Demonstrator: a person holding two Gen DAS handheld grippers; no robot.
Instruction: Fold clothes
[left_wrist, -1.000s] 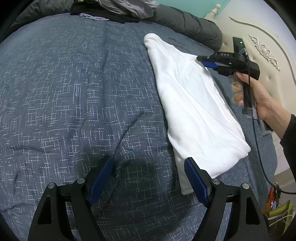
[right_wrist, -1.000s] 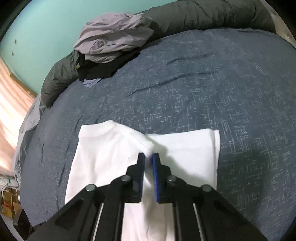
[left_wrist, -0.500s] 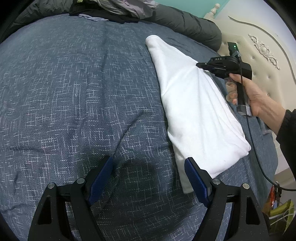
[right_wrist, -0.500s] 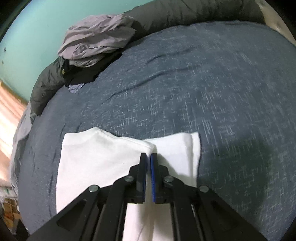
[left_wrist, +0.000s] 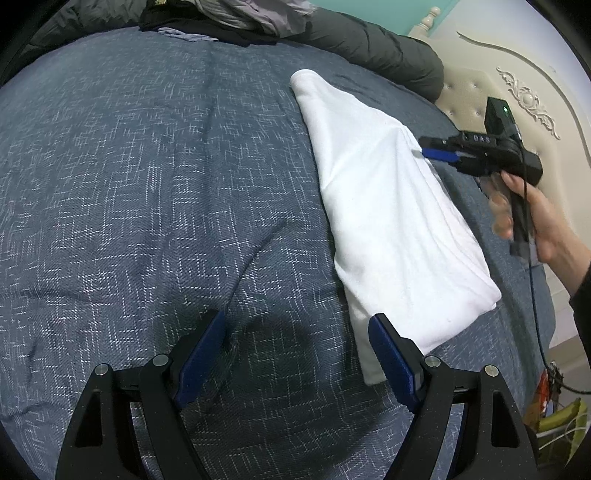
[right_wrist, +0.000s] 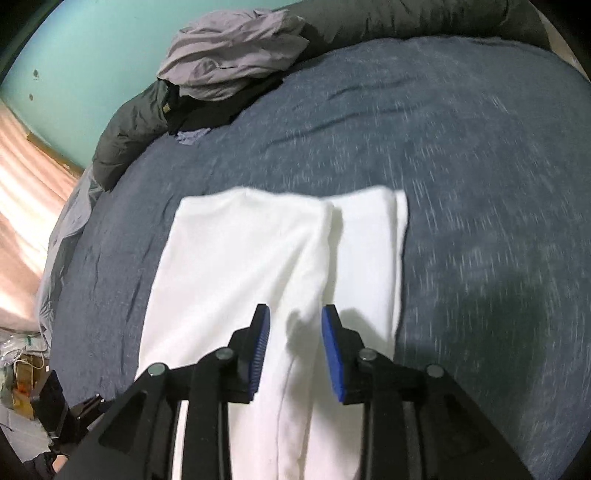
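Since half a second ago the right gripper (right_wrist: 294, 321) has let go of the shirt (right_wrist: 240, 266): its blue pads, then pressed together on the white cloth, now stand parted with nothing between them, and it has drawn back, so that more of the shirt shows ahead of it. From the left wrist view the right gripper (left_wrist: 428, 152) sits at the shirt's right edge, about midway along it, its tips at or just off the cloth; whether they touch cannot be told. A hand (left_wrist: 532, 218) grips its handle, and a dark cable (left_wrist: 535, 314) hangs down from it. Nothing about the left gripper (left_wrist: 297, 334) looks different: its fingers are spread wide and hold nothing, low over the quilt (left_wrist: 147, 177), with the right finger (left_wrist: 391, 358) just beside the shirt's near corner. The shirt (left_wrist: 388, 221) lies on the blue-grey quilt as a long folded strip, running from near the left gripper up toward the far side of the bed. In the right wrist view one folded layer overlaps another, with a seam running along the strip and a narrow second edge showing on its right side. That view is blurred. At the far end of the bed lie a crumpled grey garment (right_wrist: 232, 55) and a dark padded coat (right_wrist: 136, 129). A cream headboard (left_wrist: 517, 92) stands to the right.
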